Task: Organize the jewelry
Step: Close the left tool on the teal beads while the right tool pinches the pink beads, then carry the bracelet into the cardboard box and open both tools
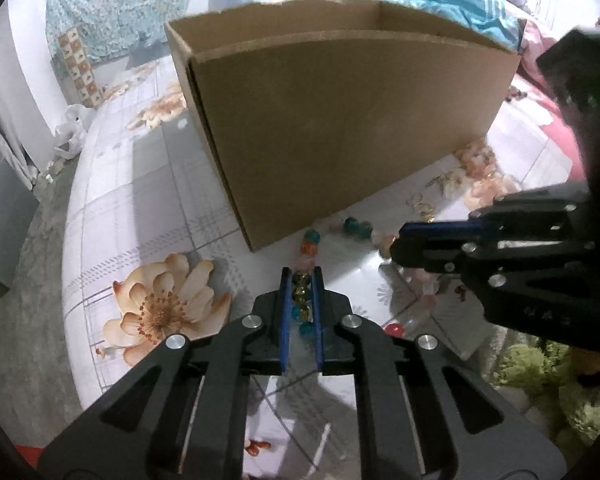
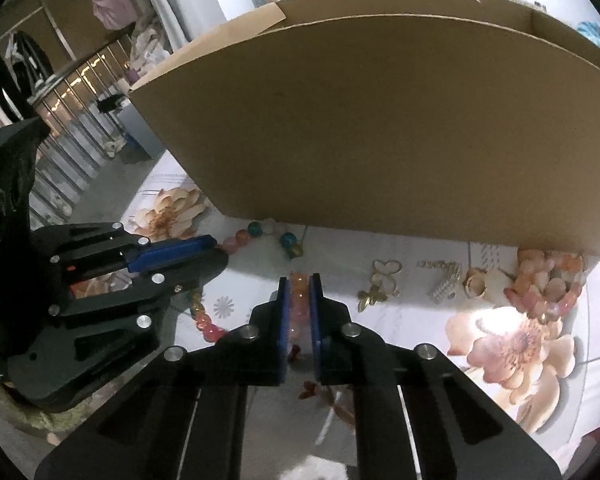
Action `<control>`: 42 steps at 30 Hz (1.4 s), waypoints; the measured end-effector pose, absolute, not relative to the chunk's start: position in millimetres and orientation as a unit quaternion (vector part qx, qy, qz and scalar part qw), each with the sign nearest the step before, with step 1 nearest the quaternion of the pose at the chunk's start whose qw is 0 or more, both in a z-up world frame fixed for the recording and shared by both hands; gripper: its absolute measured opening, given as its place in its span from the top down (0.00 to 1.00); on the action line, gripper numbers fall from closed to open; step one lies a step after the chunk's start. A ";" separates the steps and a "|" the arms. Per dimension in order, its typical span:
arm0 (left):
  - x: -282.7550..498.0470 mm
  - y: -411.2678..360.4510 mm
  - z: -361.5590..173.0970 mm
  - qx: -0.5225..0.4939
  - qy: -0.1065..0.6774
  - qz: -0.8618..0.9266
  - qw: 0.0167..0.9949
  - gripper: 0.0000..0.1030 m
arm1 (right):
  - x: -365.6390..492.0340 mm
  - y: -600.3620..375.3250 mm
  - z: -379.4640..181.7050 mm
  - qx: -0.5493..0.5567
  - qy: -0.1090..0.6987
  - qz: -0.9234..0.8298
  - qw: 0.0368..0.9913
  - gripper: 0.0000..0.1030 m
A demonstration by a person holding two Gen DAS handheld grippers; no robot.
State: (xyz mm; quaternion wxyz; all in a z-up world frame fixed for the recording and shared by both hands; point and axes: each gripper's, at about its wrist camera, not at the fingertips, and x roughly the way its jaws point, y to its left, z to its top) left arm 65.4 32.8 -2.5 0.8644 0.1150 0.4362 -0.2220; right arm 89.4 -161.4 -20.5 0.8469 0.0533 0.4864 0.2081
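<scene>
Bead necklace (image 1: 332, 232) lies on the floral sheet (image 1: 140, 208) in front of cardboard box (image 1: 340, 120). Left gripper (image 1: 301, 280) clamped on its green/gold beads, right gripper (image 2: 299, 286) clamped on pink/orange ones. Gold rings, charms (image 2: 384, 280) lie nearby to the right.

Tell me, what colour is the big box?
Plain brown cardboard box, clearest in the right wrist view.
</scene>
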 end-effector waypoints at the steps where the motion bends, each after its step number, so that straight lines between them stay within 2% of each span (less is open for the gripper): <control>1: 63.6 33.3 0.8 0.113 0.433 -0.222 0.867 0.92 | 88.2 -162.8 -19.4 0.056 0.485 0.210 0.847 0.91; 13: 35.3 34.2 66.1 0.078 0.372 -0.229 0.896 0.92 | 59.8 -183.5 27.6 0.062 0.420 0.219 0.879 0.91; 18: 28.3 25.9 117.6 0.082 0.311 -0.248 0.914 0.92 | 51.9 -199.0 76.4 0.059 0.360 0.223 0.904 0.91; 24: 54.3 10.2 174.3 0.087 0.233 -0.259 0.933 0.92 | 82.4 -215.7 136.1 0.051 0.291 0.230 0.927 0.91; 27: 86.8 1.6 172.2 0.089 0.243 -0.253 0.932 0.92 | 118.3 -219.5 136.9 0.062 0.311 0.235 0.919 0.91; 31: 129.1 -5.8 141.3 0.096 0.302 -0.237 0.918 0.92 | 172.1 -219.9 105.2 0.095 0.385 0.229 0.889 0.91; 37: 154.4 2.0 97.6 0.103 0.367 -0.213 0.900 0.92 | 207.5 -208.1 57.7 0.111 0.472 0.236 0.842 0.90; 41: 156.3 3.8 89.5 0.119 0.369 -0.199 0.900 0.90 | 217.0 -208.8 43.7 0.105 0.488 0.223 0.837 0.88; 42: 155.6 4.5 89.6 0.121 0.365 -0.197 0.902 0.86 | 216.5 -211.9 43.6 0.110 0.485 0.222 0.839 0.83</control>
